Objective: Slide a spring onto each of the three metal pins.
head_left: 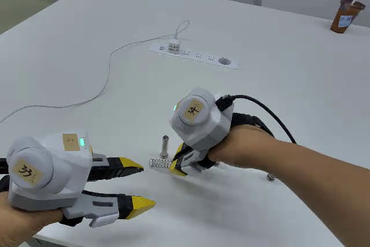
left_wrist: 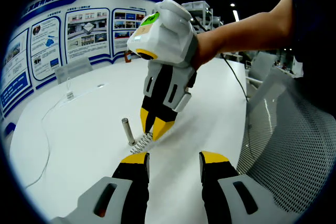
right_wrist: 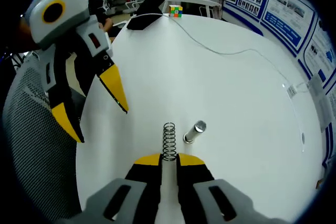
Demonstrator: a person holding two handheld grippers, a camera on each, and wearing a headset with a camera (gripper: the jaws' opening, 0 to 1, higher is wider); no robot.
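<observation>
A small coil spring (head_left: 160, 162) lies level just above the white table, and my right gripper (head_left: 178, 166) is shut on one end of it. The right gripper view has the spring (right_wrist: 169, 140) sticking straight out from my closed yellow tips (right_wrist: 169, 160). A short metal pin (head_left: 165, 146) stands upright right beside the spring's free end, apart from it (right_wrist: 194, 132). A second pin (head_left: 270, 176) peeks out behind the right forearm. My left gripper (head_left: 139, 184) hangs open at the lower left, pointing at the spring (left_wrist: 143, 141), with nothing between its fingers (left_wrist: 135, 159).
A white power strip (head_left: 193, 55) with a plugged cube and a long cable lies mid-table. A brown drink cup (head_left: 347, 15) stands at the far right corner. A colour cube (right_wrist: 175, 10) sits far across the table. A mesh chair back (left_wrist: 283, 140) is beside the table edge.
</observation>
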